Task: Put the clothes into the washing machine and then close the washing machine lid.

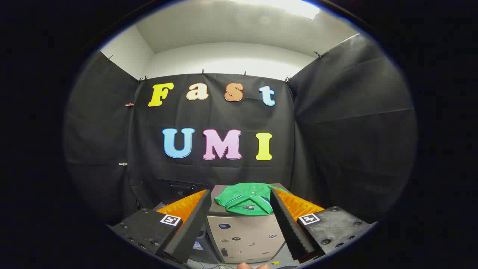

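Jaws [241, 224] are standing wide apart, gripping nothing, framing the folded green polo shirt [244, 200] lying beyond them atop the beige box-shaped washing machine [244, 233], probably lining up for pickup.

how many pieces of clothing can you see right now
1: a green shirt lying folded on top of the beige box, beyond the open tool, between its fingers. Others may be hidden.

A recording booth: black cloth walls [336, 123] clipped up beneath a white ceiling [231, 30].
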`<state>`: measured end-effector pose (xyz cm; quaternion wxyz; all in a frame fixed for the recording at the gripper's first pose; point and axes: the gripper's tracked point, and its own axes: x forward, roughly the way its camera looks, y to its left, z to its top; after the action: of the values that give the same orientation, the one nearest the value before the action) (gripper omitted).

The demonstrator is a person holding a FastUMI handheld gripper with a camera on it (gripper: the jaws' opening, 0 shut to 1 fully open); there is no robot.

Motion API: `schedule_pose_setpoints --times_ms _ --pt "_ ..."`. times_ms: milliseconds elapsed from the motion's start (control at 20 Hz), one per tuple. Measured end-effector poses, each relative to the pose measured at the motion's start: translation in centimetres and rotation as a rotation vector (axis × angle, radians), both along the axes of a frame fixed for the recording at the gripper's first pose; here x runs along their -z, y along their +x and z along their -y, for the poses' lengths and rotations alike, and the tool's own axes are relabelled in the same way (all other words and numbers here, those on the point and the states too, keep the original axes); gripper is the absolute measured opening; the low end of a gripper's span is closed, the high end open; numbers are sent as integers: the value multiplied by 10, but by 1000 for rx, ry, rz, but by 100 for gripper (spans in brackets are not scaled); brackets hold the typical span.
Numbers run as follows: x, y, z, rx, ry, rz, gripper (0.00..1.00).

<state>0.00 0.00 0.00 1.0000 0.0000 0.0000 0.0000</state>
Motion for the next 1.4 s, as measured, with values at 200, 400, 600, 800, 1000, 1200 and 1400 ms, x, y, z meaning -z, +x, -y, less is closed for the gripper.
schedule_pose_setpoints --times_ms 200,400,600,800,1000,1200,1400 --pt "5 1 2 -4 -1 -6 98" --pt "17 8 8 -5 3 -21 98" --pt "20 25 13 -2 29 -19 98" --pt "21 54 18 15 90 -30 98" --pt "32 95 20 17 55 -69 99" --pt "36 150 8 -17 51 -115 100" --pt "61 214 -5 -70 51 -258 99"
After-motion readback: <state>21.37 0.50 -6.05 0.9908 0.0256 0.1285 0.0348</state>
